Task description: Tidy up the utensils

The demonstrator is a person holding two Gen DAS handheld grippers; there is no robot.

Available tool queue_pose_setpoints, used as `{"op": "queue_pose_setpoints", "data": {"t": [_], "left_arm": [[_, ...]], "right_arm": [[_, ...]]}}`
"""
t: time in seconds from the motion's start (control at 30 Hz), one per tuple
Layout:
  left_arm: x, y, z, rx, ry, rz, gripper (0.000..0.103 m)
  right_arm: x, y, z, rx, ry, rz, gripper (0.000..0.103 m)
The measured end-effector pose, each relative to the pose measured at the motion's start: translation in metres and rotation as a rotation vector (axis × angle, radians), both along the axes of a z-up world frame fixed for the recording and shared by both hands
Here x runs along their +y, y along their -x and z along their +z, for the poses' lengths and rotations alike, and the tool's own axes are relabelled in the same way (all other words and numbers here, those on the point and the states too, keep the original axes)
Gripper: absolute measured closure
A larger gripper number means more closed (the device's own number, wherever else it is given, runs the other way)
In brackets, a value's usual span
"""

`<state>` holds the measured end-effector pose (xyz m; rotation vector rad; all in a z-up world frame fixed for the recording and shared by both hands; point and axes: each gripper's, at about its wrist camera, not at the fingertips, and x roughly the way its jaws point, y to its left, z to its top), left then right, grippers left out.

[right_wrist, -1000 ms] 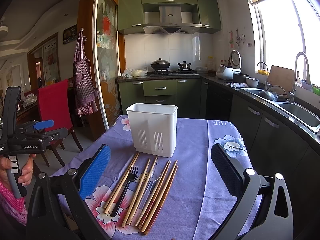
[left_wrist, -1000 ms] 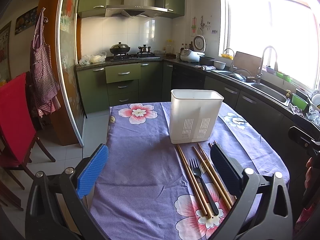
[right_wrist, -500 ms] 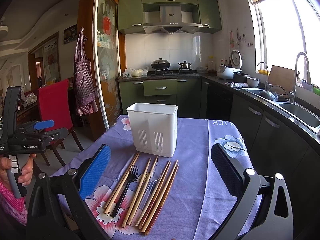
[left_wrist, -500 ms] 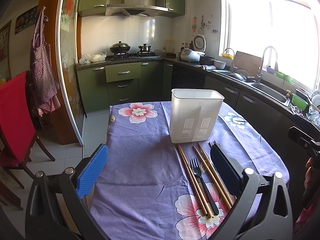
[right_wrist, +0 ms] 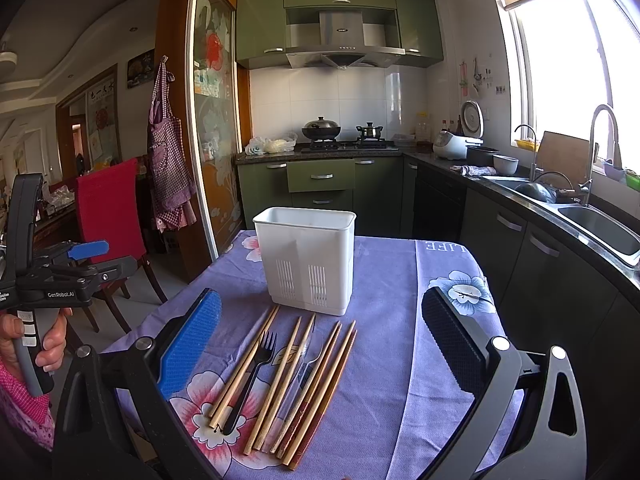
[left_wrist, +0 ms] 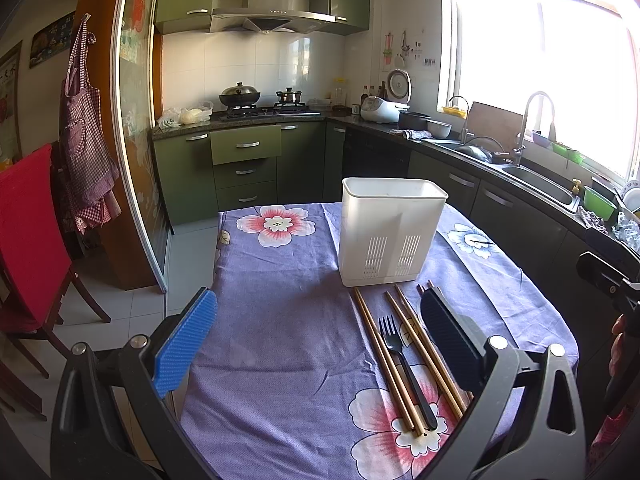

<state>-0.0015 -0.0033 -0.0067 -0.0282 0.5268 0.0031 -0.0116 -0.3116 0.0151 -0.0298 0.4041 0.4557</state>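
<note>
A white slotted utensil holder stands upright and empty-looking on the purple flowered tablecloth. In front of it lie several wooden chopsticks, a black plastic fork and a clear plastic utensil. My left gripper is open and empty, held above the cloth to the left of the utensils. My right gripper is open and empty, hovering over the utensils' near ends. The left gripper also shows at the left edge of the right wrist view.
A red chair stands left of the table. Green cabinets, a stove with pots and a counter with a sink run along the back and right. The table's right edge is close to the counter.
</note>
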Motion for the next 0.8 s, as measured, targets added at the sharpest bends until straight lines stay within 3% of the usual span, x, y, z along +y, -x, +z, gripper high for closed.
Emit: {"op": "queue_pose_setpoints", "data": {"t": [0.8], "left_arm": [[0.0035, -0.0025, -0.0084, 0.006, 0.001, -0.001, 0.006]], "right_arm": [[0.0016, -0.0009, -0.0003, 0.004, 0.0, -0.001, 0.004]]}}
